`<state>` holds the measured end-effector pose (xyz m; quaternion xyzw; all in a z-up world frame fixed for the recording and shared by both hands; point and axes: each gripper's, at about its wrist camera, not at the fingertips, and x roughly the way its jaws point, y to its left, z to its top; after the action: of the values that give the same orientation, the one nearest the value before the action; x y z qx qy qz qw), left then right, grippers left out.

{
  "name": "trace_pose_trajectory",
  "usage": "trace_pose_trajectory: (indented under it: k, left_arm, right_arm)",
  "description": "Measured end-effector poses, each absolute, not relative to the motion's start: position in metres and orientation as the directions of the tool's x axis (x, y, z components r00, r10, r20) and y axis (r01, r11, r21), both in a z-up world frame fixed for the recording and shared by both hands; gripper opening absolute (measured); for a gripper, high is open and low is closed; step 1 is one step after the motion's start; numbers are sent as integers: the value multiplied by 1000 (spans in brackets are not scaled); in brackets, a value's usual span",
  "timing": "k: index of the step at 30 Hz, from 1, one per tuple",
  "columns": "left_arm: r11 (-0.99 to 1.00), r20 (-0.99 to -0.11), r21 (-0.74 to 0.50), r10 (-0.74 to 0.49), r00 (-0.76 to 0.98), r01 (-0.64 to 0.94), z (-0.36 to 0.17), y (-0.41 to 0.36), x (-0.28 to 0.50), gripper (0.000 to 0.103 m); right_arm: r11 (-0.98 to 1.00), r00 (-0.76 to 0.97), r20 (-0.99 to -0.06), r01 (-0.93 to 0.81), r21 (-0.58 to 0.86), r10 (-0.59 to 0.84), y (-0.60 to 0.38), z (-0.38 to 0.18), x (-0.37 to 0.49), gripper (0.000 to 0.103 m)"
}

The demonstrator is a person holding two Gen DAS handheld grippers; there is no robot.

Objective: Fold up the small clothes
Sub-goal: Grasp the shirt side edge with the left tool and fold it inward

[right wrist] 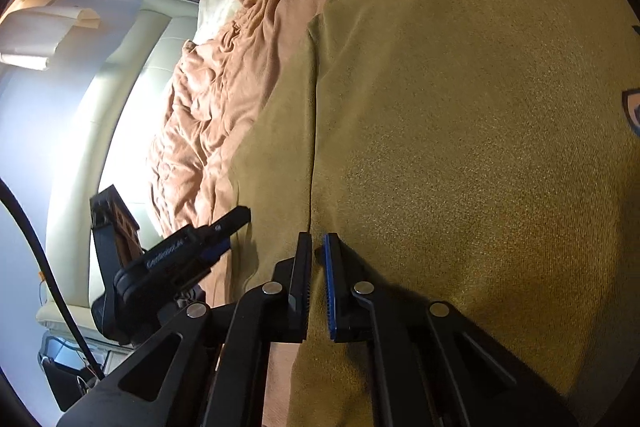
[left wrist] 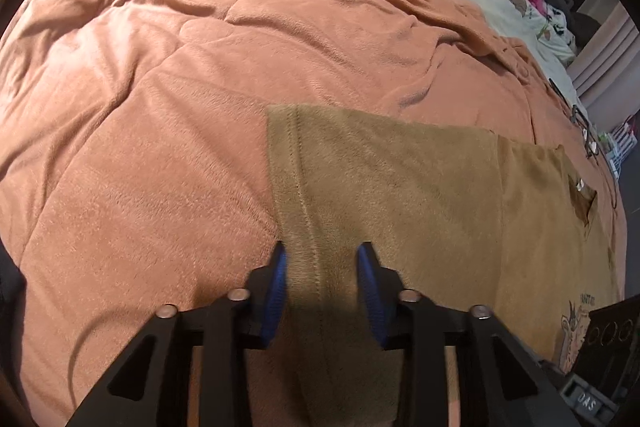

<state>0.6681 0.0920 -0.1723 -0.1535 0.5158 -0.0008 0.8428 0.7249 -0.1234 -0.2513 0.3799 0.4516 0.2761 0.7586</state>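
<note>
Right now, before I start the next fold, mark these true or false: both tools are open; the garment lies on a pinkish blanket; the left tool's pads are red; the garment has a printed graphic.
1. Both tools are open. False: the left tool is open over the olive-brown garment, but the right tool is nearly closed, with the garment's fold at its tips.
2. The garment lies on a pinkish blanket. True.
3. The left tool's pads are red. False: they are blue.
4. The garment has a printed graphic. True.
</note>
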Motion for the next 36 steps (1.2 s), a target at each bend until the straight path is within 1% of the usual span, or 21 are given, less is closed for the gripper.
trace_pose_trajectory:
  k: [1, 2, 6, 9, 13, 16, 17, 19, 20, 21, 28, 36]
  left_arm:
    - [956, -871, -256, -162, 464, -147, -172, 90, 669, 17]
    - [958, -871, -253, -165, 462, -135, -170, 88, 669, 9]
    - [948, -845, -292, -195, 497, -124, -151, 88, 665, 7]
    - [941, -817, -326, -230, 528, -95, -126, 83, 660, 7]
    - [943, -795, -330, -255, 550, -39, -96, 65, 658, 7]
    - [944, -785, -329, -271, 558, -5, -82, 48, 658, 7]
    - [943, -782, -332, -279, 558, 8, -77, 41, 657, 7]
    - [940, -775, -341, -298, 557, 29, -71, 32, 655, 7]
    - [939, -774, -341, -304, 555, 40, -68, 26, 655, 7]
    - [937, -772, -345, -315, 552, 53, -65, 19, 655, 7]
    - [926, -769, -358, -363, 526, 115, -58, -18, 656, 7]
    - [900, -763, -381, -436, 477, 214, -63, -60, 657, 7]
  right_arm:
    - [557, 438, -474, -75, 827, 764, -121, -250, 725, 3]
    - [555, 436, -473, -75, 829, 766, -120, -250, 724, 3]
    - [538, 425, -464, -64, 841, 777, -120, -250, 725, 3]
    - [501, 414, -429, -77, 862, 803, -125, -246, 725, 4]
    - [509, 432, -425, -94, 856, 795, -129, -237, 723, 4]
    - [537, 441, -453, -80, 840, 775, -134, -230, 722, 5]
    - [540, 447, -455, -77, 838, 770, -137, -228, 721, 8]
    - [548, 469, -455, -77, 833, 757, -143, -221, 717, 30]
    - [557, 486, -459, -71, 828, 744, -146, -217, 715, 62]
    - [563, 516, -458, -59, 824, 724, -154, -213, 712, 84]
    - [513, 565, -417, -14, 858, 712, -183, -211, 704, 85]
    - [472, 586, -397, 28, 881, 707, -202, -220, 693, 85]
